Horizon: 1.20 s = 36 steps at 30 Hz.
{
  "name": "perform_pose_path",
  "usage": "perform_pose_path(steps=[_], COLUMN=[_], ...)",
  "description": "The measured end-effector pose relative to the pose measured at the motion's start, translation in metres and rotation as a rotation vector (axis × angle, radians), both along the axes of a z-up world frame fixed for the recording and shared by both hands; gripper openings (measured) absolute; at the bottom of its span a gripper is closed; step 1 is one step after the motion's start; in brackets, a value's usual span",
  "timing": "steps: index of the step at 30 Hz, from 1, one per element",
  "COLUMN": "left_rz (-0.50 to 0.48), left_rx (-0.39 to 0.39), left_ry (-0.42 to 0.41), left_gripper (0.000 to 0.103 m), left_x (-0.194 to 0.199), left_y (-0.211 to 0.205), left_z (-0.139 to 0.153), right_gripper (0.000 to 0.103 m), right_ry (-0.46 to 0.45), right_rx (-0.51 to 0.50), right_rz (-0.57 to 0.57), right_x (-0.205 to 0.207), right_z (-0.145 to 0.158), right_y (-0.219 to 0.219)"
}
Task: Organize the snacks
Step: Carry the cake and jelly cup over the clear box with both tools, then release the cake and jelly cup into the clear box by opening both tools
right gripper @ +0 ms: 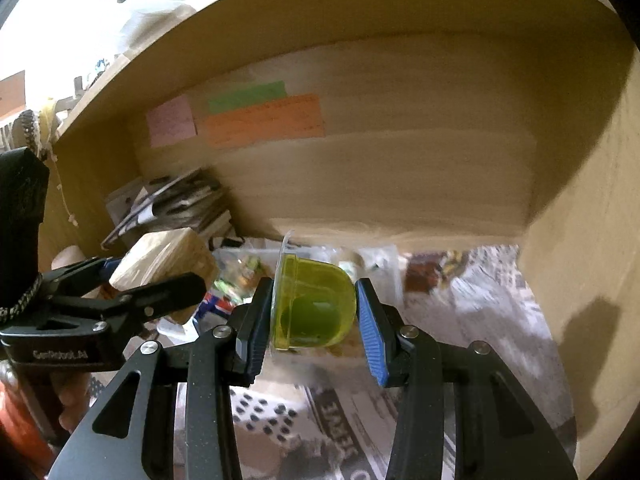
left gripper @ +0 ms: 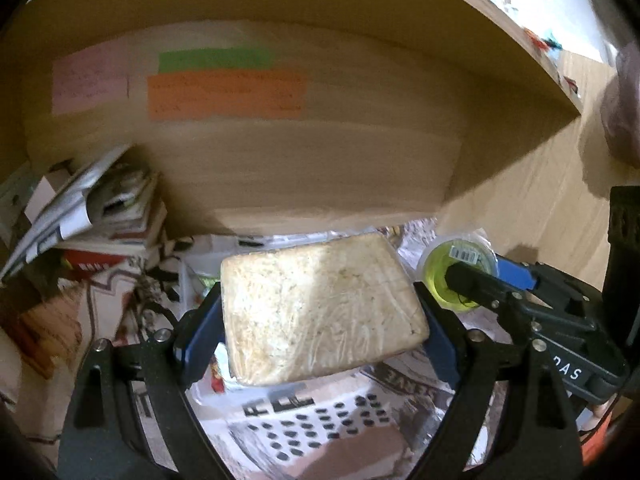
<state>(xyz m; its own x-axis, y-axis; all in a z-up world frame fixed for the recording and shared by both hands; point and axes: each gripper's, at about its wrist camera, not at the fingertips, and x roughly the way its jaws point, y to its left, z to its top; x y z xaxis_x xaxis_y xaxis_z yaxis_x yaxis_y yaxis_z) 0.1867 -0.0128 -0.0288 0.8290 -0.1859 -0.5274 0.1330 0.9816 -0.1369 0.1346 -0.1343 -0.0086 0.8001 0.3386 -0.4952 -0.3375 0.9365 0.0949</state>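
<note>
My left gripper (left gripper: 320, 320) is shut on a pale rice-cake block wrapped in clear film (left gripper: 320, 312) and holds it above the newspaper-lined shelf floor. The same block shows at the left of the right wrist view (right gripper: 164, 264). My right gripper (right gripper: 314, 312) is shut on a green jelly cup (right gripper: 316, 308) lying on its side, lid to the left. That cup also shows at the right of the left wrist view (left gripper: 460, 276), beside the block. Several small snack packets (right gripper: 360, 264) lie at the back of the shelf floor.
I am inside a wooden shelf compartment with a back wall (left gripper: 320, 168) carrying pink, green and orange sticky notes (left gripper: 224, 92). A stack of books and papers (left gripper: 108, 216) fills the back left corner. Newspaper (right gripper: 460, 320) covers the floor. The right side wall (right gripper: 580, 280) stands close.
</note>
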Motion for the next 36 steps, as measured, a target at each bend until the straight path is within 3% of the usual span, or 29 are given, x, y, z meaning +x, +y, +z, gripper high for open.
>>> perform_pose_path(steps=[8, 20, 30, 36], left_rz=[0.039, 0.039, 0.025, 0.024], left_rx=[-0.004, -0.013, -0.031, -0.013], left_ry=[0.039, 0.136, 0.150, 0.082], left_gripper=[0.088, 0.089, 0.091, 0.095], left_x=[0.031, 0.073, 0.065, 0.047], left_y=[0.020, 0.029, 0.033, 0.030], left_z=[-0.008, -0.038, -0.041, -0.022], right_gripper=[0.038, 0.038, 0.041, 0.041], right_ry=[0.007, 0.124, 0.079, 0.053], right_rx=[-0.031, -0.076, -0.069, -0.055], right_rz=[0.026, 0.032, 0.010, -0.009], right_x=[0.027, 0.070, 0.055, 0.035], right_z=[-0.005, -0.038, -0.025, -0.014], right_y=[0.017, 0.031, 0.023, 0.015])
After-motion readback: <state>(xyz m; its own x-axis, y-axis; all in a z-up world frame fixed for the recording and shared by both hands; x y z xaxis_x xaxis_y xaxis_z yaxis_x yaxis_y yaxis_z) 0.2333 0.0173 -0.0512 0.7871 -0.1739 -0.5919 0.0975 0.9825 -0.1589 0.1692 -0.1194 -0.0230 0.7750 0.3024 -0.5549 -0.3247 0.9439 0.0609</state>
